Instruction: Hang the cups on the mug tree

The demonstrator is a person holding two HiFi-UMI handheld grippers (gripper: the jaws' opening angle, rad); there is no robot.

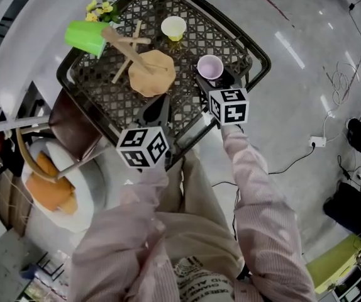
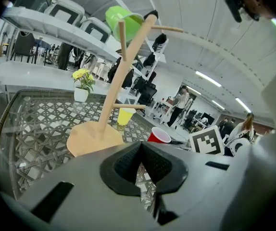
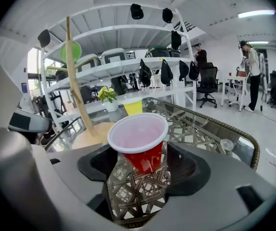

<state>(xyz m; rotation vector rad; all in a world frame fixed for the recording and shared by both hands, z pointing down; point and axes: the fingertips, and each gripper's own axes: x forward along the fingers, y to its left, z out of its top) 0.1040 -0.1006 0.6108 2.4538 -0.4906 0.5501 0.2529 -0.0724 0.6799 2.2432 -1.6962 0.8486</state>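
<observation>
A wooden mug tree (image 1: 150,73) stands mid-table with a green cup (image 1: 86,36) hung on a far-left peg. A yellow cup (image 1: 173,27) stands upright behind it. A red cup (image 1: 210,67) with a pale inside stands at the table's right side. My right gripper (image 1: 213,83) is open. In the right gripper view the red cup (image 3: 140,141) stands between the jaws with lattice showing on both sides of it. My left gripper (image 1: 158,109) is shut and holds nothing, just short of the tree's base (image 2: 94,137). The green cup (image 2: 123,17) shows high on the tree.
The table is dark lattice under glass with a raised rim (image 1: 256,49). A small pot of yellow flowers (image 1: 100,9) stands at the far left corner. A chair with an orange cushion (image 1: 51,187) stands left of the table. Cables (image 1: 319,142) lie on the floor at right.
</observation>
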